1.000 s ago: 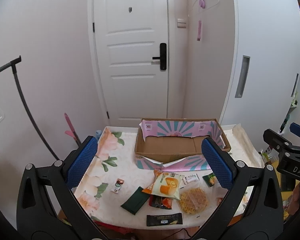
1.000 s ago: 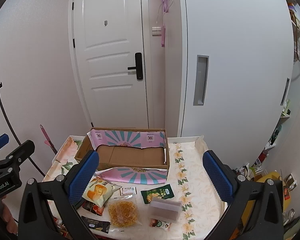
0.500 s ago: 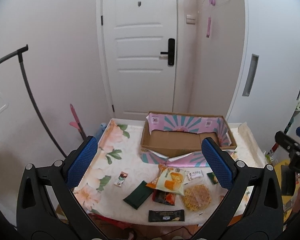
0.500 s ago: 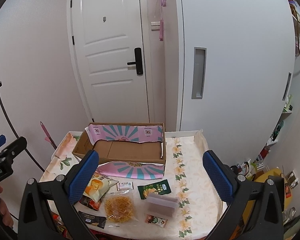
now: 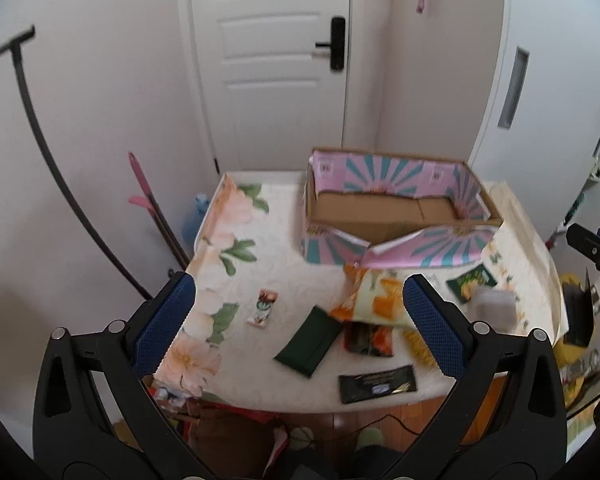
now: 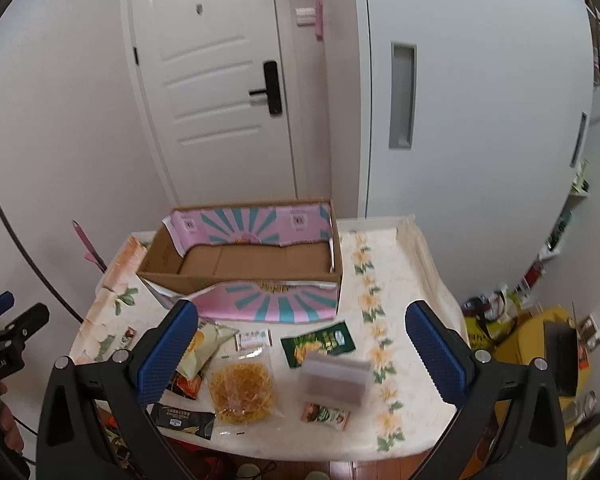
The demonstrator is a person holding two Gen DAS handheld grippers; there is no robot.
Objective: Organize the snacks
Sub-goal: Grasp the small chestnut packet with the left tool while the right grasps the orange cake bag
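Both tools, left (image 5: 296, 314) and right (image 6: 302, 350), have been lowered toward the scattered snack packets (image 6: 242, 386), wide open and empty; the pink-lined cardboard box (image 6: 260, 256) is unfilled.

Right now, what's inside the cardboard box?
The cardboard box holds no snacks, only its bare brown floor. The near wall hides the front strip of that floor.

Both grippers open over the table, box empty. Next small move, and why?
Probably lower the right gripper onto the clear rectangular pack lying between its open fingers: nothing is held, the cardboard box is empty, and every snack lies on the table.
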